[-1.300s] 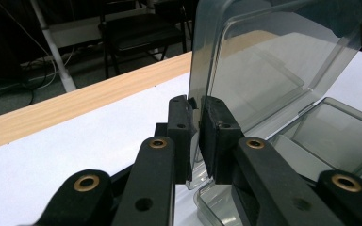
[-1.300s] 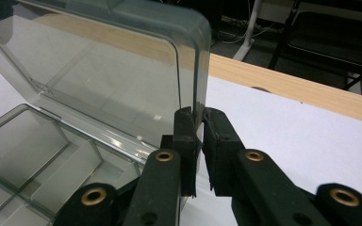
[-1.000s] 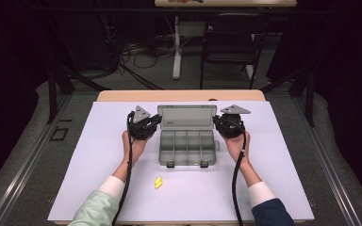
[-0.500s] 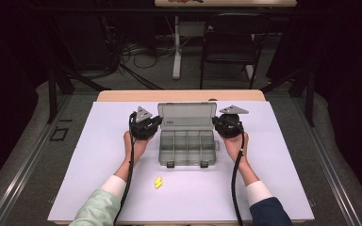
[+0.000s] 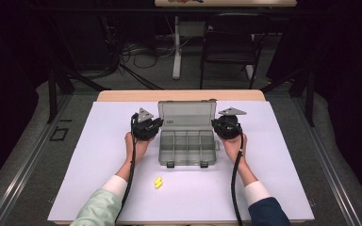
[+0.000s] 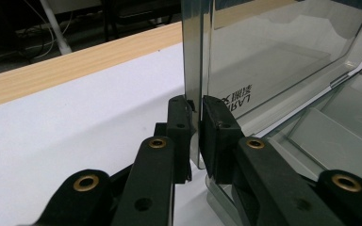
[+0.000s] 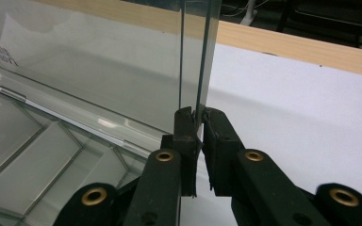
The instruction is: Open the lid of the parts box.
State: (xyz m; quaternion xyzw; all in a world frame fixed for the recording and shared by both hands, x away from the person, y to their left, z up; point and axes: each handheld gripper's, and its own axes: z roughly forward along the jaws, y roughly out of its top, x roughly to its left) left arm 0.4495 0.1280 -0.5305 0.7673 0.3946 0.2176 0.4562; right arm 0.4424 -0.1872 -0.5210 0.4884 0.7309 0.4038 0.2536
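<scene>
On the table: a white sheet covers the top, with a bare wooden strip along the far edge.
Item under work: a clear plastic compartment box at the middle of the sheet, its base lying flat and divided into several cells.
Lid: the lid stands raised, near upright, hinged at the far side of the base. Printed lettering shows through its lower part in the left gripper view.
Left gripper: the left gripper sits just beside the box's left far corner. In its own view the two black jaws are clenched on the left side edge of the lid, pads pressed on either face of the thin wall.
Right gripper: the right gripper sits at the box's right far corner. In its own view the jaws are clamped on the right side edge of the lid.
Hands: one hand on each gripper, forearms entering from the near edge, sleeves light green at left and dark blue at right.
Other item: a small yellow piece lies on the sheet, near side of the box, apart from it.
Box contents: cannot tell from these views.
</scene>
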